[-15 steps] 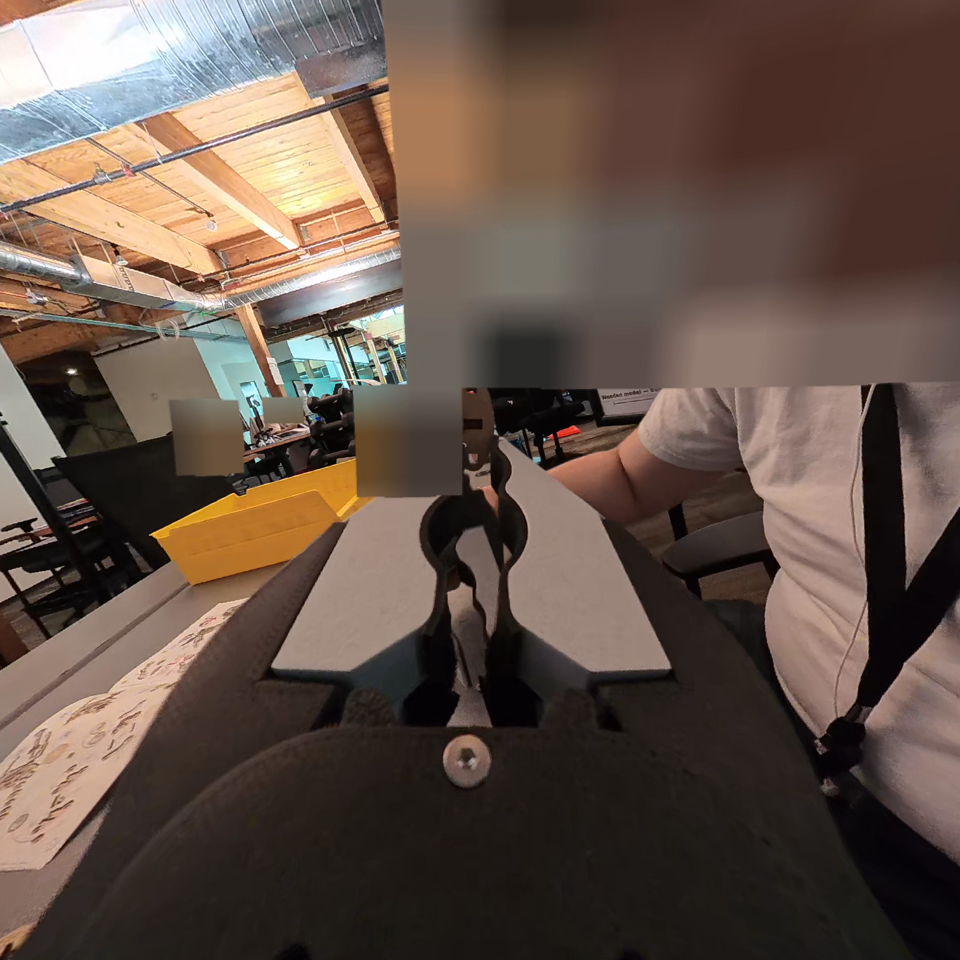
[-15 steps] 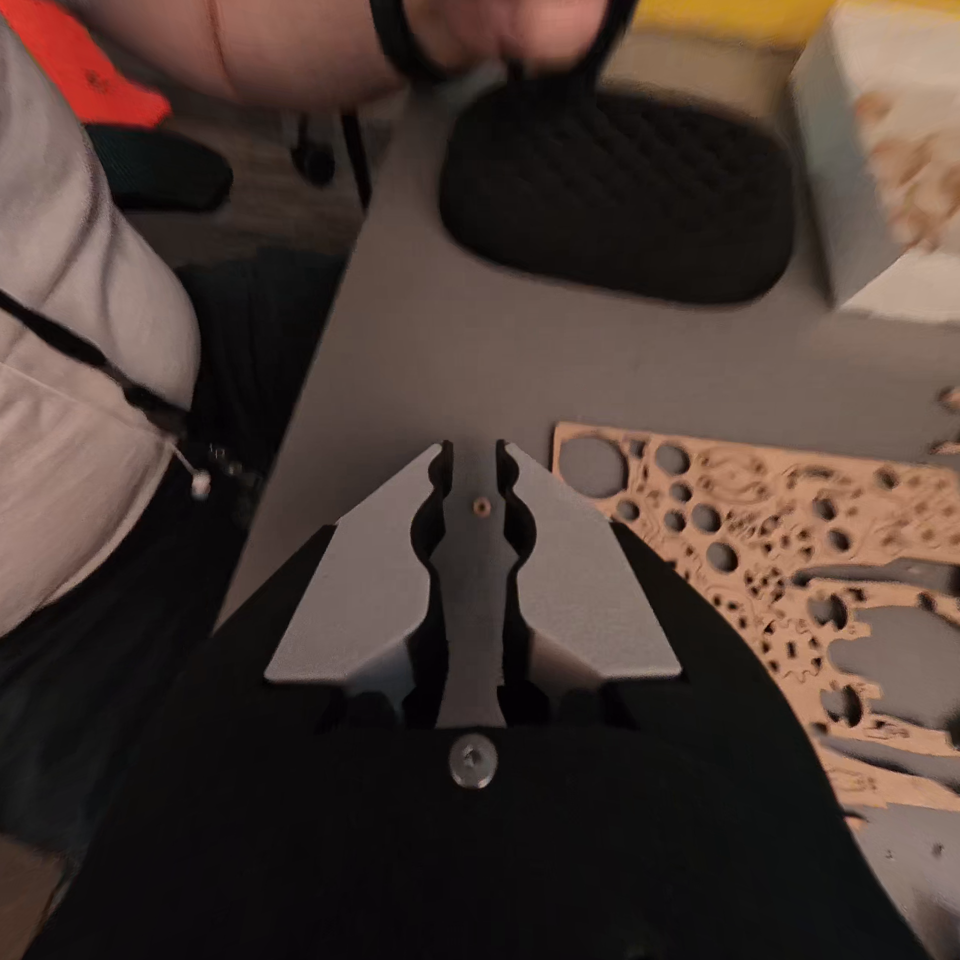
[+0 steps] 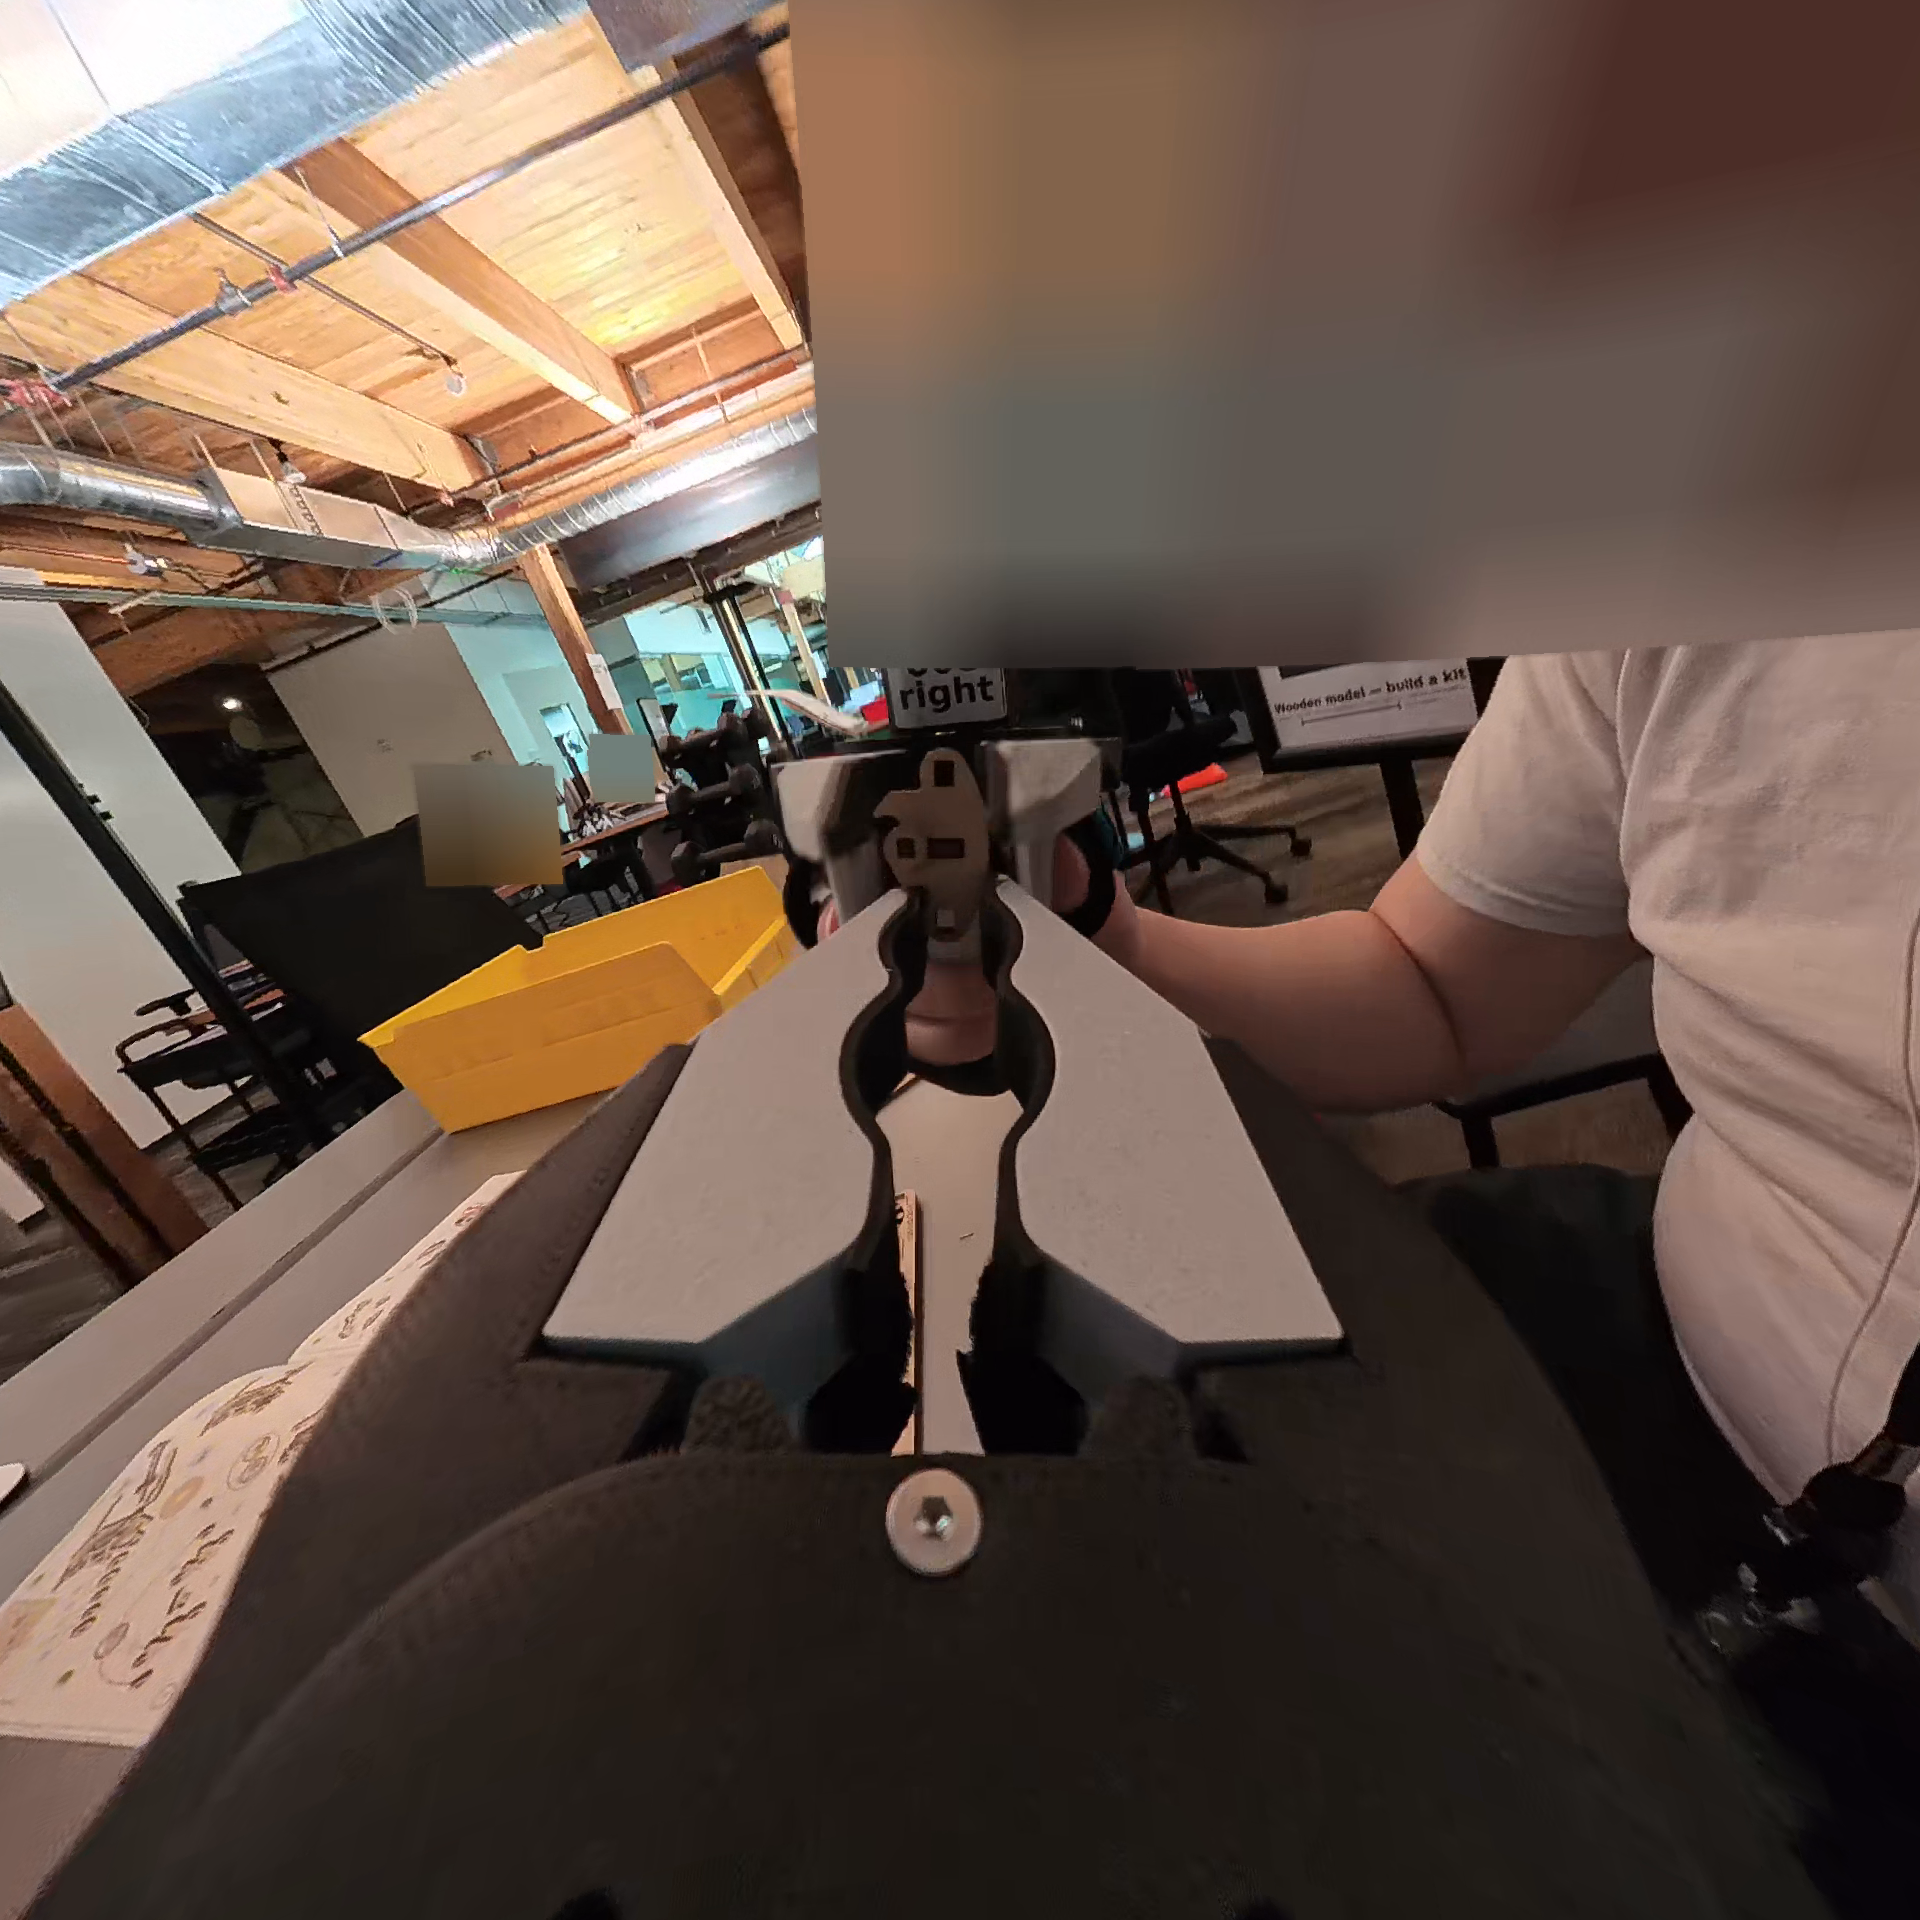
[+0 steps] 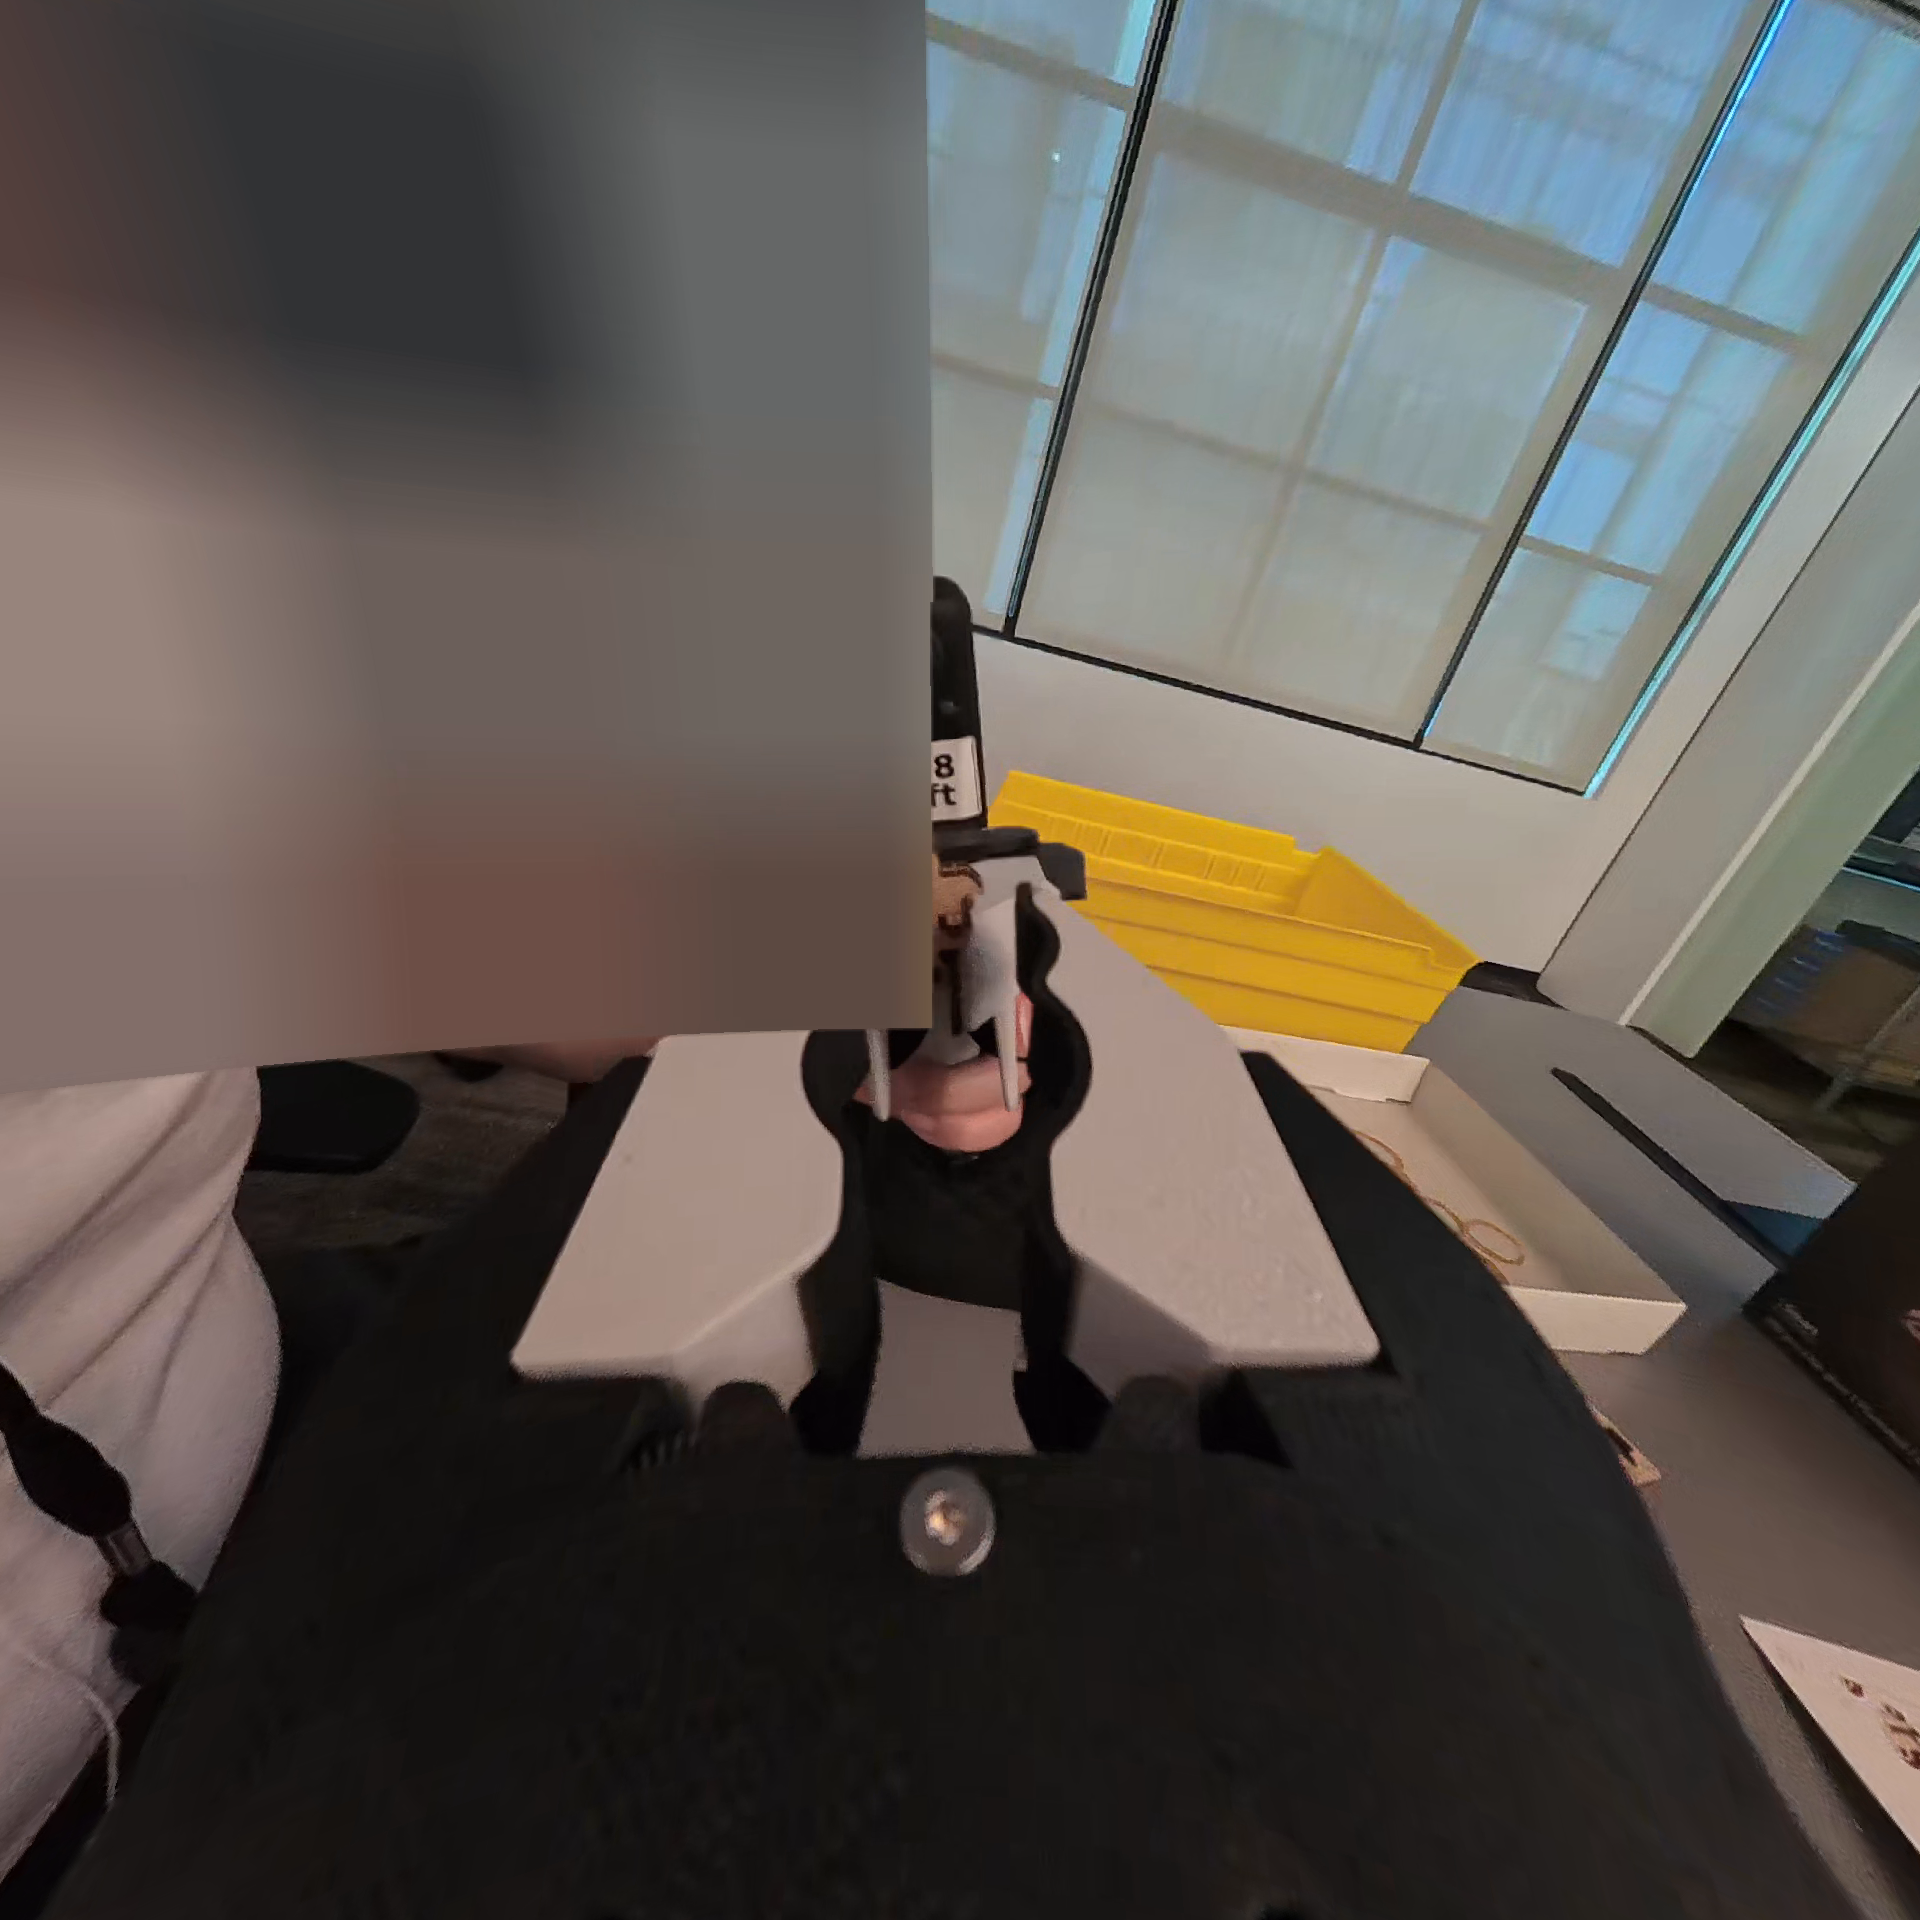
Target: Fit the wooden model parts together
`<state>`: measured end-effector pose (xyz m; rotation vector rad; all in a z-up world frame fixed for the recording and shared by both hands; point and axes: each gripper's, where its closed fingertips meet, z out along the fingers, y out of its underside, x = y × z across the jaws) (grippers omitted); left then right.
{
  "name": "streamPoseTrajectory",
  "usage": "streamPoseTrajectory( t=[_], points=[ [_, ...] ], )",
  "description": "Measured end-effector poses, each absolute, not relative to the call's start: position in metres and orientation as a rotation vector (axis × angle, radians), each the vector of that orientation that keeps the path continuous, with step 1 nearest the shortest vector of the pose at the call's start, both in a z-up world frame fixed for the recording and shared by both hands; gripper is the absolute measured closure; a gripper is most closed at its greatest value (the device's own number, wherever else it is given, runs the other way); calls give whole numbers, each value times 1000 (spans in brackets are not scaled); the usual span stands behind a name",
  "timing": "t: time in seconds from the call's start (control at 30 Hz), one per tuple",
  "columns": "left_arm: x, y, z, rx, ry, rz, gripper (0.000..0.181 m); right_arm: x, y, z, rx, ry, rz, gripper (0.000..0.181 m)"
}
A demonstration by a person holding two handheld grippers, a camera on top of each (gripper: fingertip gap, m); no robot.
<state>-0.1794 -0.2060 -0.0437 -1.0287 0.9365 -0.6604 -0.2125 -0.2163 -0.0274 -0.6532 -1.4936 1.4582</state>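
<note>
Looks like mid-fit. Left claw nearly closed, pinching the flat wooden plate by its lower end, up off the table, person-side of the yellow bin. Right claw facing it, fingers parted a bit; can't tell what's inside, if anything. Next up, probably: square both up, then push straight in, gently.

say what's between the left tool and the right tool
A flat wooden part with square holes, pinched by the left tool, reaching between the right tool's open fingers; left wrist view.
</note>
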Motion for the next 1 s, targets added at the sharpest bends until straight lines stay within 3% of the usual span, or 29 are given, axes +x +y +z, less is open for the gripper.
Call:
streamPoseTrajectory(
  t=[0.03,0.6,0.8,1.0],
  points=[
    [-178,-206,-44,-1033,942,-652,174,-212,-216,-28,-649,-1490,1460,157],
    [-173,-196,-60,-1131,920,-615,172,-206,-213,-47,-696,-1524,1420,167],
    [-212,-187,-92,-1394,873,-399,147,-214,-198,-83,-840,-1698,1097,167],
    [-206,-194,-128,-1603,992,-216,154,-219,-196,-148,-953,-2000,772,166]
  ],
)
